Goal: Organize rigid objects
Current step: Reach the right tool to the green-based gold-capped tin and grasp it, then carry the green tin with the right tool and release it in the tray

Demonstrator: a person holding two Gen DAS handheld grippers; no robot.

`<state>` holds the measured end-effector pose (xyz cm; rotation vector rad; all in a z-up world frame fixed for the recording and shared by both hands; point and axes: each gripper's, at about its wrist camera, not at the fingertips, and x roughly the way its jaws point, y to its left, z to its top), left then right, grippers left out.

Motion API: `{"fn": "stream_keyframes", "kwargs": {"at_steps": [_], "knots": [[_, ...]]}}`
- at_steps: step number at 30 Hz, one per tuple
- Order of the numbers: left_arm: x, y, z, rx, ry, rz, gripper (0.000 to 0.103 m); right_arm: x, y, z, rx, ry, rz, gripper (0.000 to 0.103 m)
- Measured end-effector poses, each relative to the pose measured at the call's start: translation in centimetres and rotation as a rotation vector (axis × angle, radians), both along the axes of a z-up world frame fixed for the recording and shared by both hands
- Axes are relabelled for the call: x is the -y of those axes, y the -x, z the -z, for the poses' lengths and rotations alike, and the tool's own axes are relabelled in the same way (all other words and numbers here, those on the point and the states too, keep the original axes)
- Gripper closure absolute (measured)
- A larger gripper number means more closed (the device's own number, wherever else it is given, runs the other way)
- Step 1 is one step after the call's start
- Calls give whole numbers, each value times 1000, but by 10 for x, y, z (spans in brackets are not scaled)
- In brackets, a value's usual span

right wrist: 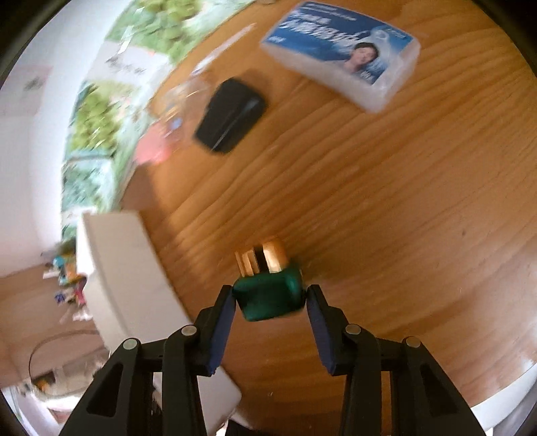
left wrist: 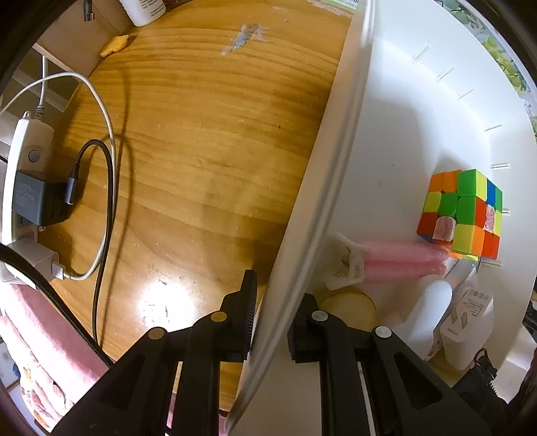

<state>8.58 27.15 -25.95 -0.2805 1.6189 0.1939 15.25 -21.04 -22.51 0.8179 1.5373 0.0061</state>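
Observation:
My left gripper point(left wrist: 271, 315) is shut on the rim of a white plastic bin point(left wrist: 322, 174), one finger outside and one inside. In the bin lie a multicoloured puzzle cube point(left wrist: 461, 213), a pink hair roller point(left wrist: 402, 261), a round wooden disc point(left wrist: 350, 303) and a white charger plug point(left wrist: 465, 328). My right gripper point(right wrist: 270, 298) is shut on a green bottle with a gold cap point(right wrist: 268, 291) and holds it above the wooden table point(right wrist: 369, 201). The white bin point(right wrist: 114, 261) shows at the left of the right wrist view.
A white power strip with a black adapter point(left wrist: 33, 198) and looped cables point(left wrist: 100, 167) lies at the left. A black case point(right wrist: 231, 114), a blue-and-white tissue pack point(right wrist: 342, 50) and a clear plastic piece point(right wrist: 181, 100) lie on the table. A white bottle point(left wrist: 142, 10) stands at the back.

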Motion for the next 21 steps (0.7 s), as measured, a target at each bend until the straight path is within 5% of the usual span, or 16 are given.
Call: {"fn": "stream_keyframes", "kwargs": {"at_steps": [8,21], "knots": [[4,-3,3,-30,-6,26,87,-45,14,-31,147,-5,-127,61],[12,-13,6,-59,-18,79,87,-121,17,-92,539,-1,-326,61]]}}
